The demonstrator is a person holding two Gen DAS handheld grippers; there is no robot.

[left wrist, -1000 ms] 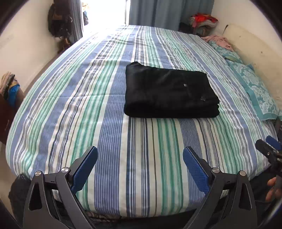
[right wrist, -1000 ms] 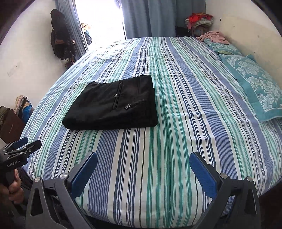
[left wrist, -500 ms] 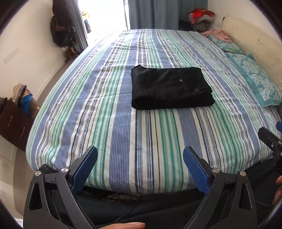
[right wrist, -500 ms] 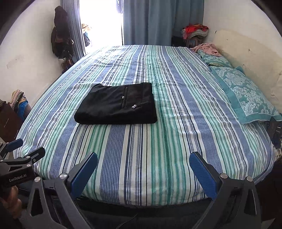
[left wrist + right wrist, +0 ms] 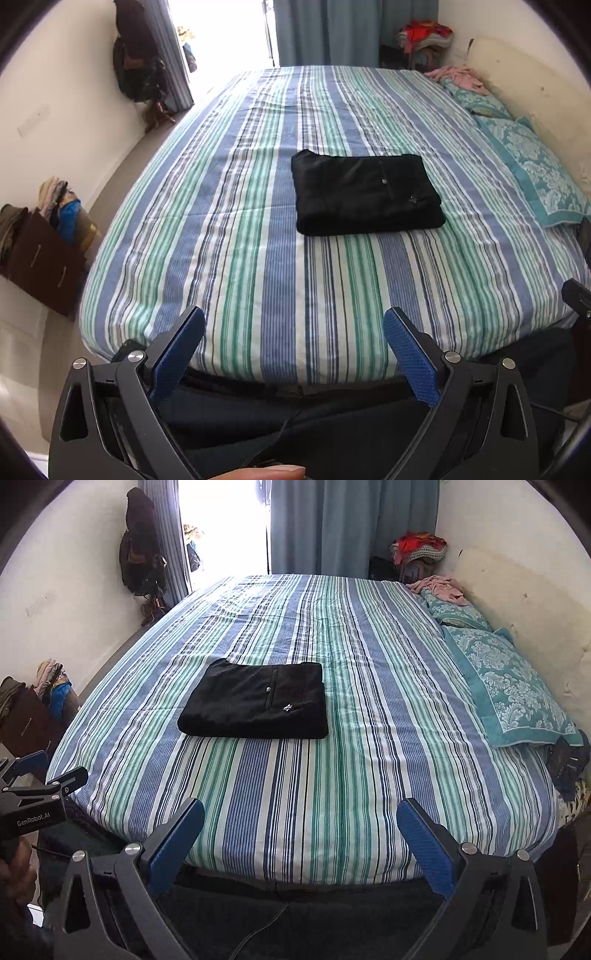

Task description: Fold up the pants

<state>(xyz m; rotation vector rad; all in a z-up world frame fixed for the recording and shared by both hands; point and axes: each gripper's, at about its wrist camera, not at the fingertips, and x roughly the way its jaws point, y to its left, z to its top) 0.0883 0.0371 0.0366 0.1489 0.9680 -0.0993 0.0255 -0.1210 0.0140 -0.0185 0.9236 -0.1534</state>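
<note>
Black pants (image 5: pixel 365 194) (image 5: pixel 258 701) lie folded into a neat rectangle near the middle of a striped bed (image 5: pixel 240 258) (image 5: pixel 369 738). A small button and a pale tag show on their top face. My left gripper (image 5: pixel 293 325) hangs open over the bed's near edge, well short of the pants, with nothing between its blue pads. My right gripper (image 5: pixel 301 816) is open too, likewise held back at the foot of the bed. The left gripper's body (image 5: pixel 33 797) appears at the left edge of the right wrist view.
Teal patterned pillows (image 5: pixel 506 686) line the bed's right side along a cream headboard (image 5: pixel 517 602). A dark wooden drawer unit with clothes (image 5: pixel 40 243) stands on the left. Curtains (image 5: pixel 351 524) and a bright doorway are at the far end, with piled clothes (image 5: pixel 417 550) in the corner.
Both grippers have drawn back and risen away from the bed, so the folded pants look smaller and farther off. The pants have not moved. Both stay open.
</note>
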